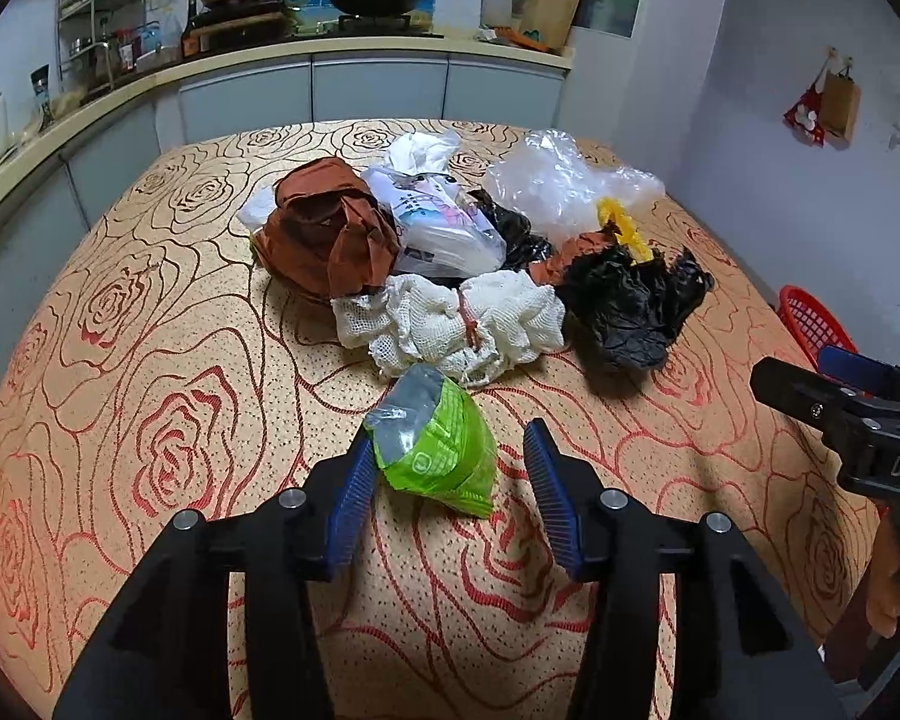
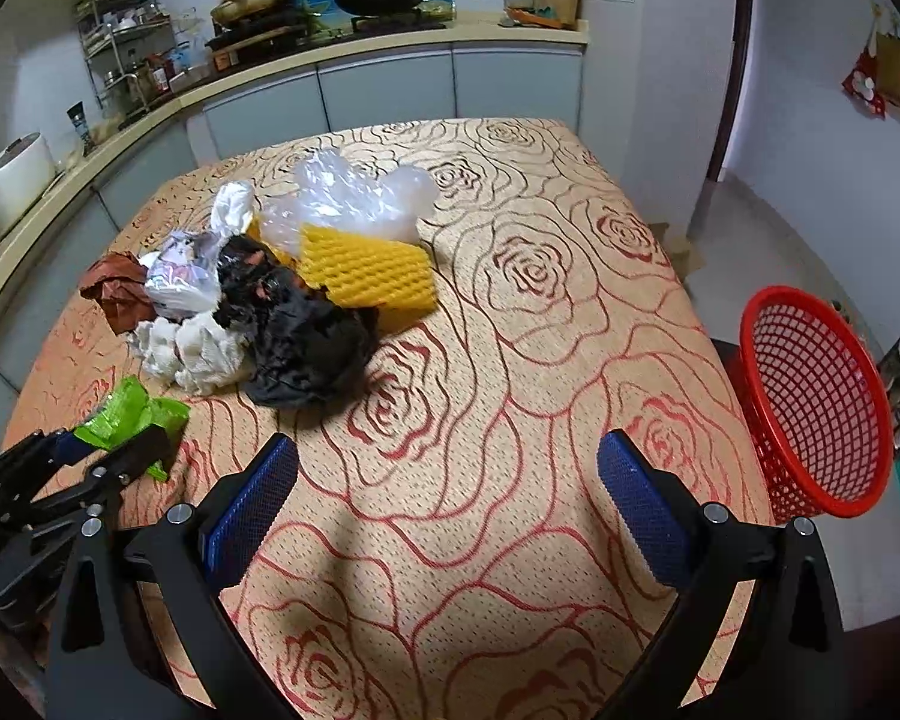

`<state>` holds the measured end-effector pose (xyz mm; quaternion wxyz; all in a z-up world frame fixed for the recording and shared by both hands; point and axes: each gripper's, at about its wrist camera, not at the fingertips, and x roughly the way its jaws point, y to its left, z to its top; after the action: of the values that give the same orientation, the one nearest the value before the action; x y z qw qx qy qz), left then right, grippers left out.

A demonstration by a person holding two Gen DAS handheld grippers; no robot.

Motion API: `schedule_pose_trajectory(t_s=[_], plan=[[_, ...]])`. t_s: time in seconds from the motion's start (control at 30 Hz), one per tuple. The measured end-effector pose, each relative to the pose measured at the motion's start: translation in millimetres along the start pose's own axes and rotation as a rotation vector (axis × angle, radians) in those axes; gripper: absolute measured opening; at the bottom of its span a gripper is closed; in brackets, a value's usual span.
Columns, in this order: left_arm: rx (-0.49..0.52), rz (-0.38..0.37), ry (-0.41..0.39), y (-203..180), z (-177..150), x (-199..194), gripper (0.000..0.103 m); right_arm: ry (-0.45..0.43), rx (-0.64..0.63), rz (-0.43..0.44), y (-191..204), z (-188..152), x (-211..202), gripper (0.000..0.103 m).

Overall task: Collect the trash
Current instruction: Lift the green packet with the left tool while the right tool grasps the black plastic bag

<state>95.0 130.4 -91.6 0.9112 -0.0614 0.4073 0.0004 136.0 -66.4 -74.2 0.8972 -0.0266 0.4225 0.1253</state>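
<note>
A crumpled green wrapper lies on the rose-patterned tablecloth between the fingers of my left gripper. It touches the left pad, while the right pad stands apart from it, so the gripper is open. Just beyond is a pile of trash: white netting, brown paper, a printed white bag, a black bag, clear plastic and yellow foam netting. My right gripper is open over bare cloth, to the right of the pile, with nothing between its fingers.
A red mesh basket stands tilted just off the table's right edge. A kitchen counter with pans and a dish rack runs along the back and left. The right half of the cloth is bare.
</note>
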Motion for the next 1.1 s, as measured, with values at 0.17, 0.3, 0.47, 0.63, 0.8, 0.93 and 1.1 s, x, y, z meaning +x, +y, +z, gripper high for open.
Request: schedule_pose_trajectory(t_s=[0.17, 0.3, 0.47, 0.63, 0.8, 0.93, 1.1], plan=[[0.000, -0.002, -0.001, 2.1, 0.0, 1.1, 0.027, -0.010, -0.005, 0.036, 6.6, 9.2, 4.8, 0.098], [-0.003, 0.008, -0.002, 5.2, -0.3, 0.4, 0.022, -0.007, -0.013, 0.077, 18.0, 18.4, 14.7, 0.098], [-0.001, 0.025, -0.014, 9.2, -0.9, -5.0, 0.022, -0.011, -0.032, 0.105, 31.3, 26.3, 26.8, 0.098], [-0.015, 0.034, -0.019, 15.8, -0.6, -8.6, 0.022, 0.013, -0.031, 0.118, 38.1, 32.4, 47.8, 0.098], [-0.014, 0.042, -0.027, 18.2, -1.4, -12.2, 0.022, 0.018, -0.026, 0.096, 38.6, 34.1, 62.2, 0.096], [-0.011, 0.048, -0.030, 18.1, -1.5, -13.4, 0.022, 0.048, -0.025, 0.114, 37.2, 32.5, 71.1, 0.072], [-0.002, 0.056, -0.037, 15.6, -2.4, -15.4, 0.022, 0.056, -0.023, 0.146, 34.9, 25.2, 67.2, 0.049]])
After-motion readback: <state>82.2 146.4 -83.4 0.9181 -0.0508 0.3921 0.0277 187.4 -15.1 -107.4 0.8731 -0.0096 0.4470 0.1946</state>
